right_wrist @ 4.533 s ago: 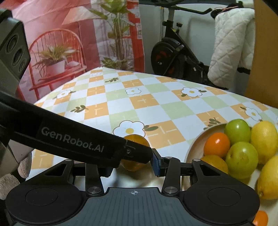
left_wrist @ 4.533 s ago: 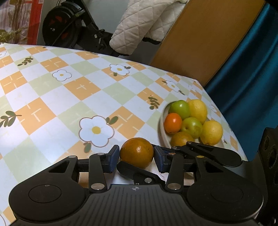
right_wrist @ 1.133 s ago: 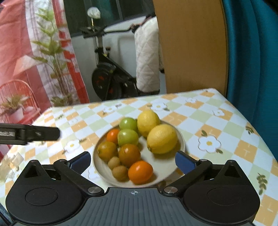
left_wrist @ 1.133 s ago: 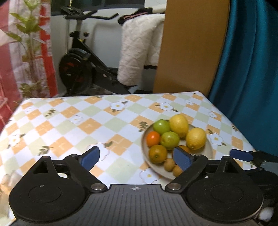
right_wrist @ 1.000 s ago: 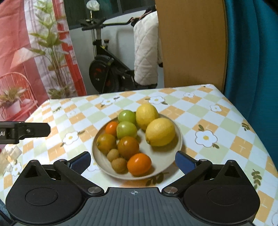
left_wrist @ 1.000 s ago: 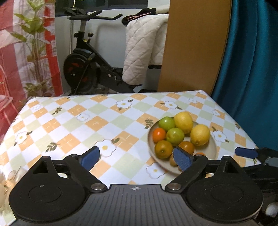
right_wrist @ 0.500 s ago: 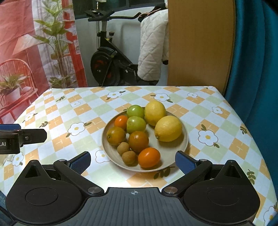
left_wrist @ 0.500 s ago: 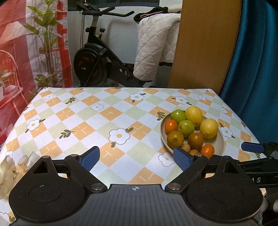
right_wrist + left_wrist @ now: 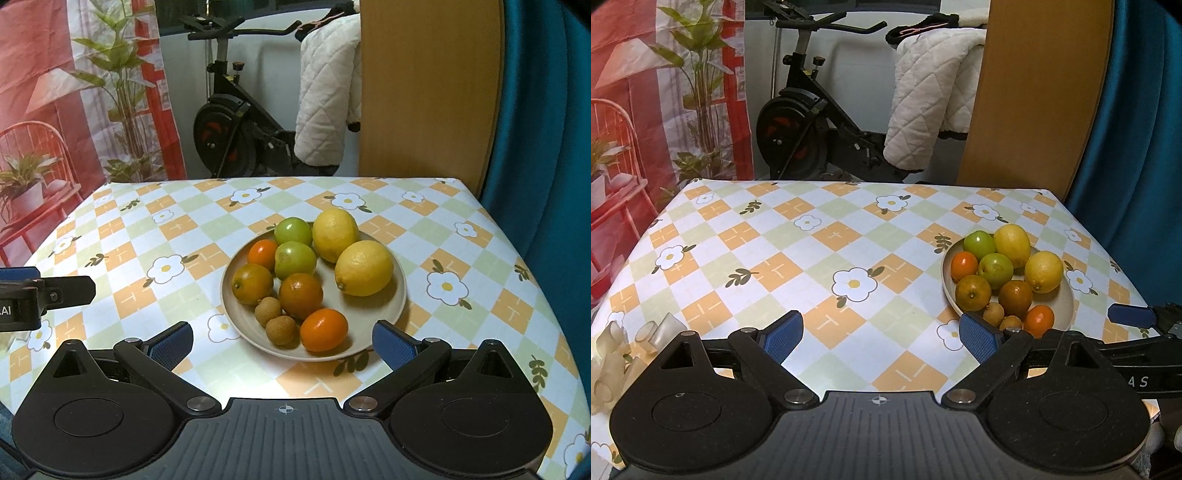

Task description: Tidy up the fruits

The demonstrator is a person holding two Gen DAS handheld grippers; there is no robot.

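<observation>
Beige and round, the plate [image 9: 397, 291] sits on the table near its right edge, and all the fruit is piled on it. Two yellow lemons [image 9: 364, 267] lie on the far right side of the plate, touching each other. Two green round fruits [image 9: 294, 259] sit next to them, one behind the other. A small orange fruit [image 9: 262, 254] is at the left of the green ones. Two dark orange fruits [image 9: 300, 295] lie in the middle, with a brighter orange one [image 9: 324, 329] at the near rim. Two little brown round fruits [image 9: 281, 330] sit at the near left, touching.

The right gripper [image 9: 282, 341] hangs above the near rim of the plate. Its blue pads [image 9: 391, 347] are far apart and hold nothing. The left gripper [image 9: 879, 334] is over the bare cloth to the left of the plate, also spread wide with nothing in it.

The table has a checked cloth [image 9: 768, 266] with orange and green squares and white flowers. Some pale see-through plastic pieces [image 9: 617, 350] lie at its near left corner.

Behind the table stand an exercise bike [image 9: 809, 125], a white quilted blanket [image 9: 927, 107], a wooden board [image 9: 1038, 92], a blue curtain [image 9: 1137, 147] and a red picture cloth with plants [image 9: 665, 92].
</observation>
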